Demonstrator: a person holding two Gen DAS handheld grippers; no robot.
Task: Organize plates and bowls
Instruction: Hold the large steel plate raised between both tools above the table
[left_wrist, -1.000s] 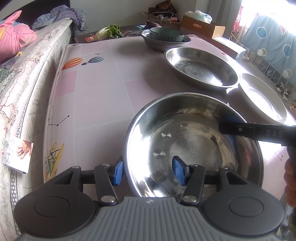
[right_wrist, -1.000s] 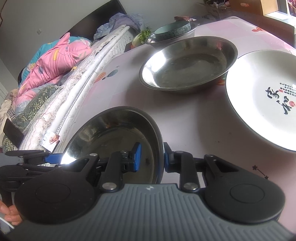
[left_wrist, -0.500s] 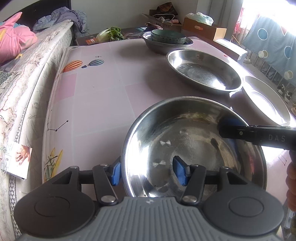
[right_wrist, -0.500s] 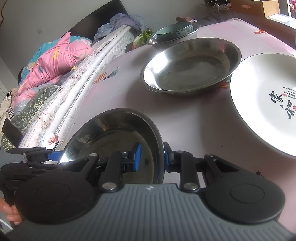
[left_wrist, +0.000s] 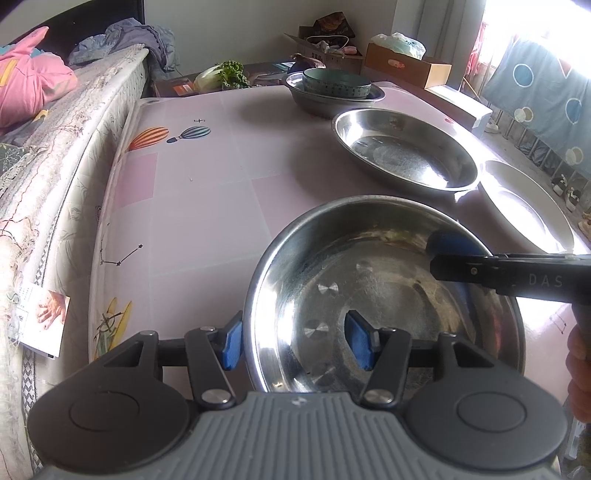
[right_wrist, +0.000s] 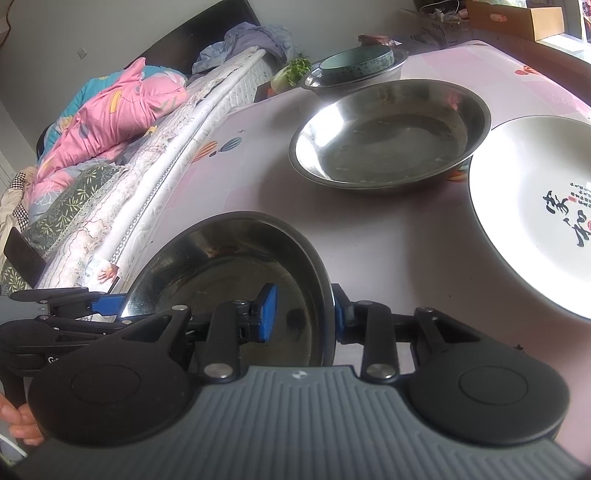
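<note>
the worktop, covered in a pink patterned cloth, extends ahead of both sets of fingers. on it, beyond the fingers, lie a white plate, a wide steel basin and, farthest off, a steel bowl with a green bowl nested inside.

the near steel basin sits directly at the fingers, mouth upward and rim about level. it is round and has no long axis.

the left gripper straddles the near rim. its fingers are released: one pad is just outside the wall and the other stands clear inside.

the right gripper straddles the opposite rim. its jaws are opening, with the wall between them and the inner pad already clear.

risk: a lift started now would probably let the basin slip or tip, because neither side is clamped. dragging an inner pad could also slide the basin toward the worktop edge.
</note>
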